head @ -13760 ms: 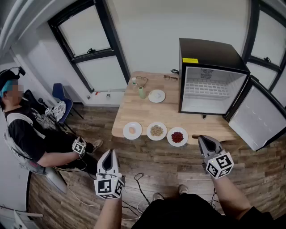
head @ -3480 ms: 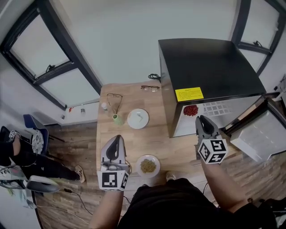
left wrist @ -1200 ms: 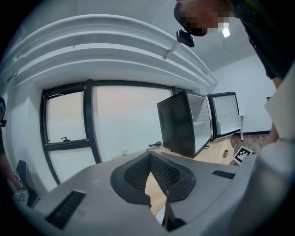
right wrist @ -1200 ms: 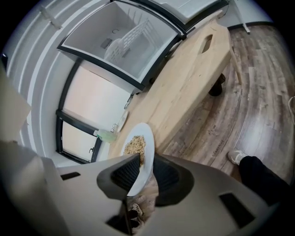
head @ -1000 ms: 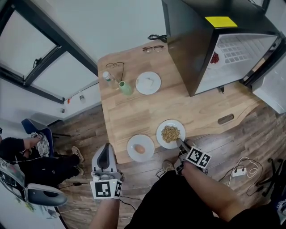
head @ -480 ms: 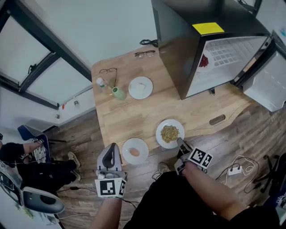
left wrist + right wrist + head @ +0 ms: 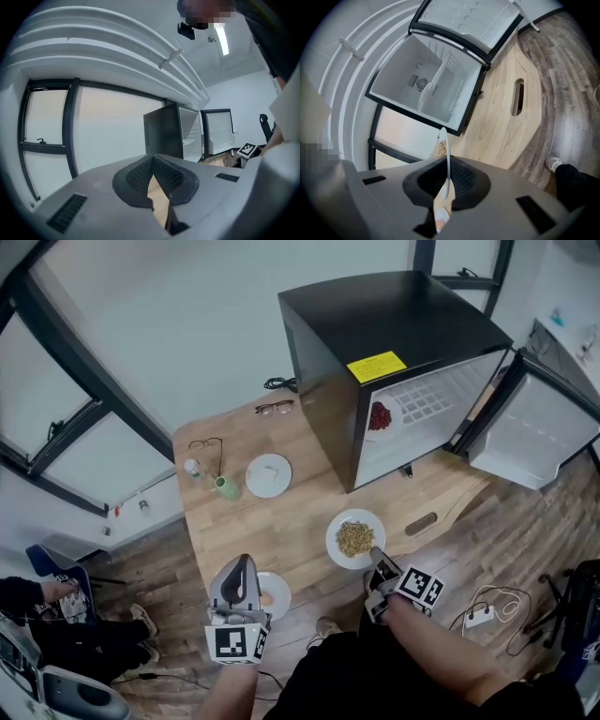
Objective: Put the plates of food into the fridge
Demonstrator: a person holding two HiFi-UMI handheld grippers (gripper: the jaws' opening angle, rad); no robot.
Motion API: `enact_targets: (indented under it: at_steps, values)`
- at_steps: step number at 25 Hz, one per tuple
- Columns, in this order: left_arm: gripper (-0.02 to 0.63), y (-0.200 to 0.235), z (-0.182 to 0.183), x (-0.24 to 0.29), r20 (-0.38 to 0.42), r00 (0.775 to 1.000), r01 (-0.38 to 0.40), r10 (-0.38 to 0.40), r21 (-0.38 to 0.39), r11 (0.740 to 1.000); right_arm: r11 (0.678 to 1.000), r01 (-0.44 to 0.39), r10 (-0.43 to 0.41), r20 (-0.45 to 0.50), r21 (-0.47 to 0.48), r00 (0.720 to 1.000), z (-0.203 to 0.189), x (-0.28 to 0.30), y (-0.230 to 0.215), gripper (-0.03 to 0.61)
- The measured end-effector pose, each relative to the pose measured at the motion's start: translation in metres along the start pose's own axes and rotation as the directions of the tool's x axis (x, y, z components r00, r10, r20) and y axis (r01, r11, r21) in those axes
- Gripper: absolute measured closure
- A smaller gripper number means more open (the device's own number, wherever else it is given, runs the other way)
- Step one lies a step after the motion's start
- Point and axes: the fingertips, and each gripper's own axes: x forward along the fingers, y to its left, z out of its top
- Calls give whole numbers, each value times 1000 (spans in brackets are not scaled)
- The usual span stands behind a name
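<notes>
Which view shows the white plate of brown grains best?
Head view: the round white plate of brown grains shows whole, from above. The right gripper view shows only its rim edge-on, clamped between the fingers. The left gripper view misses it.

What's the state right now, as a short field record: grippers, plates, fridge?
right gripper: shut on the near rim of the grain plate
left gripper: shut, nothing between the jaws, held near the egg plate
red-food plate: inside the fridge, on the wire shelf
fridge door: open
on the table: grain plate, egg plate, a fourth plate with a white item
</notes>
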Motion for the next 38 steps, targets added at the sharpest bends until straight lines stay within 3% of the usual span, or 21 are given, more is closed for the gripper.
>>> enact_targets:
  at_steps: [6, 12, 19, 29, 38]
  values:
    - [611, -19, -6, 37, -23, 999, 24, -25, -8, 1000, 999, -10, 11, 28, -39, 1000, 48, -15, 11, 548]
    - [611, -37, 25, 78, 40, 998, 56, -56, 6, 998, 999, -45, 46, 92, -14, 995, 97, -22, 22, 548]
    - [611, -59, 49, 115, 59, 995, 73, -74, 24, 997, 996, -91, 88, 140, 14, 986, 146, -29, 33, 548]
    - [611, -73, 76, 163, 87, 995, 33, -37, 45, 998, 993, -120, 113, 263, 12, 958, 252, -33, 32, 548]
    - [611, -83, 84, 194, 92, 995, -28, 24, 42, 999, 989, -144, 149, 269, -37, 951, 321, -8, 46, 548]
